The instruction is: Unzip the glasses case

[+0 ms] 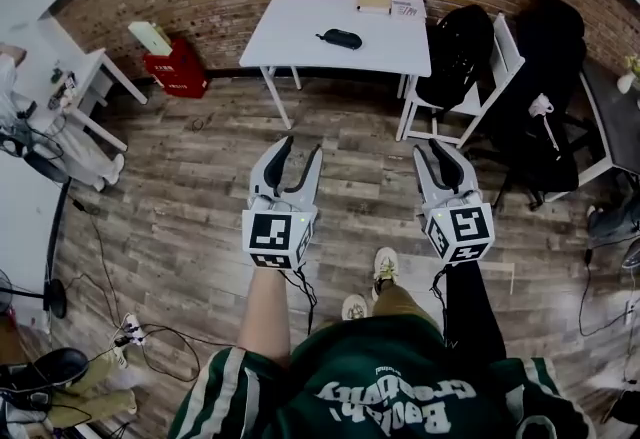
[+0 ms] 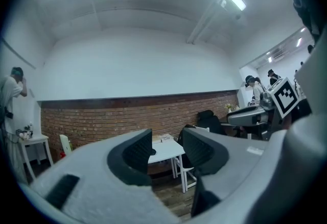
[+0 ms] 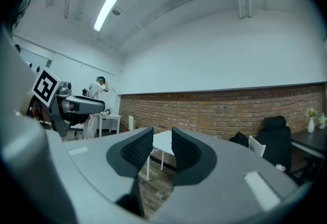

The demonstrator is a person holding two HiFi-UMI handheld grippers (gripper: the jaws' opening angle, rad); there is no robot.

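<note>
The black glasses case [image 1: 340,38] lies zipped on the white table [image 1: 300,27] by the brick wall, far ahead of both grippers. My left gripper [image 1: 300,147] is held level over the wooden floor, open, with nothing between its jaws. My right gripper [image 1: 440,147] is beside it, open with a narrower gap and also empty. In the left gripper view the left gripper [image 2: 167,141] frames the distant table [image 2: 166,150]. In the right gripper view the right gripper [image 3: 162,141] shows the table's corner [image 3: 163,139] between its jaws.
A white chair [image 1: 495,57] draped with black bags stands right of the table. Books [image 1: 390,0] lie at the table's far edge. A red box [image 1: 175,67] sits by the wall, a white side table [image 1: 80,87] at left, cables [image 1: 130,337] on the floor.
</note>
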